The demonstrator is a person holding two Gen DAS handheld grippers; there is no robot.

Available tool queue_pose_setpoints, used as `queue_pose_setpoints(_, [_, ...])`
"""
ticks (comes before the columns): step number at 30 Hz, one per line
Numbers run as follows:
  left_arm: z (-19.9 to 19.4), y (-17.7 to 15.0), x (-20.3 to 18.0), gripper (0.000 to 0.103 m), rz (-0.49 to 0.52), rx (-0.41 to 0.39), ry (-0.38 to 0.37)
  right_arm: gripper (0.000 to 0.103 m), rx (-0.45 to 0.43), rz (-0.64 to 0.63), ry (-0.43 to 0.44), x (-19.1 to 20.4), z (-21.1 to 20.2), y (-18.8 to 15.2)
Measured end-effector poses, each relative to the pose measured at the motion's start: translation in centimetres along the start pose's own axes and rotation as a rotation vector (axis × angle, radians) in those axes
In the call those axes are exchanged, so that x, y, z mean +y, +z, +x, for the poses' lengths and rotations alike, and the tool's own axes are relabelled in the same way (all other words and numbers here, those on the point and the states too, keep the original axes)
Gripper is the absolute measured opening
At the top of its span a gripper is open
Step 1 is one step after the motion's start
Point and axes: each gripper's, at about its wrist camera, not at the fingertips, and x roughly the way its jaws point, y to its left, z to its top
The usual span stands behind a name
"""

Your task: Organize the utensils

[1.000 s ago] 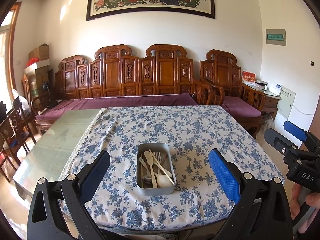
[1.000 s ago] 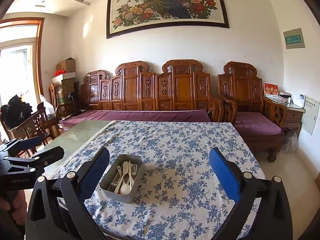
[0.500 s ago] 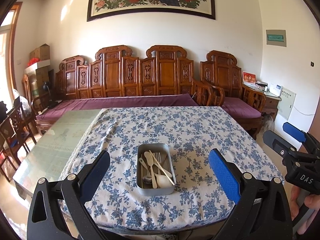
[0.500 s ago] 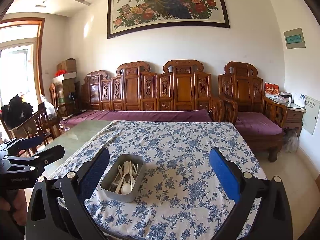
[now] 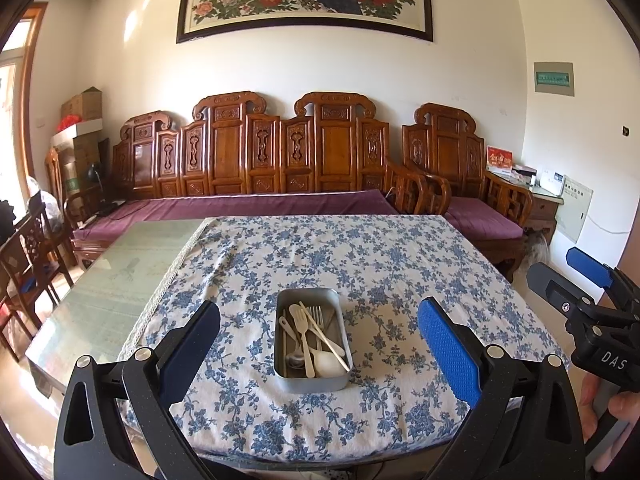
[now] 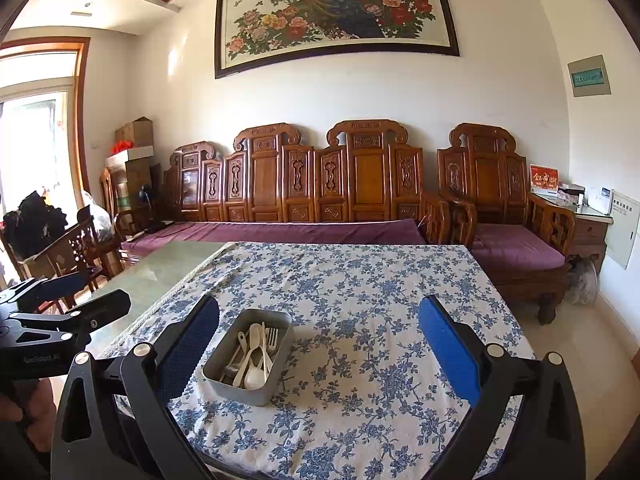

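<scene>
Item: metal tray of utensils, lower centre between my left gripper's spread fingers; right gripper spread, empty

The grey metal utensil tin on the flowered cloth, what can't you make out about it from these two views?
- Grey metal utensil tin: the count of utensils; they overlap in both views.
- Metal fork: handle buried under cream plastic spoons.
- Tin's floor: right wrist view, hidden by its near wall.

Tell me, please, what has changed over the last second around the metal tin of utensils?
Almost nothing. Both the left gripper and the right gripper hover open and empty before the table's near edge, drifting only slightly. The metal tin and its utensils lie as before on the floral tablecloth.
</scene>
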Motion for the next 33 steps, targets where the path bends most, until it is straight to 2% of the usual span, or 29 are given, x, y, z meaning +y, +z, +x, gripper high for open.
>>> queue_pose_setpoints(33, [0.21,-0.2,0.06,0.095,-0.005,0.006,0.0,0.1,-0.003,0.003,-0.001,0.23,0.02,0.01])
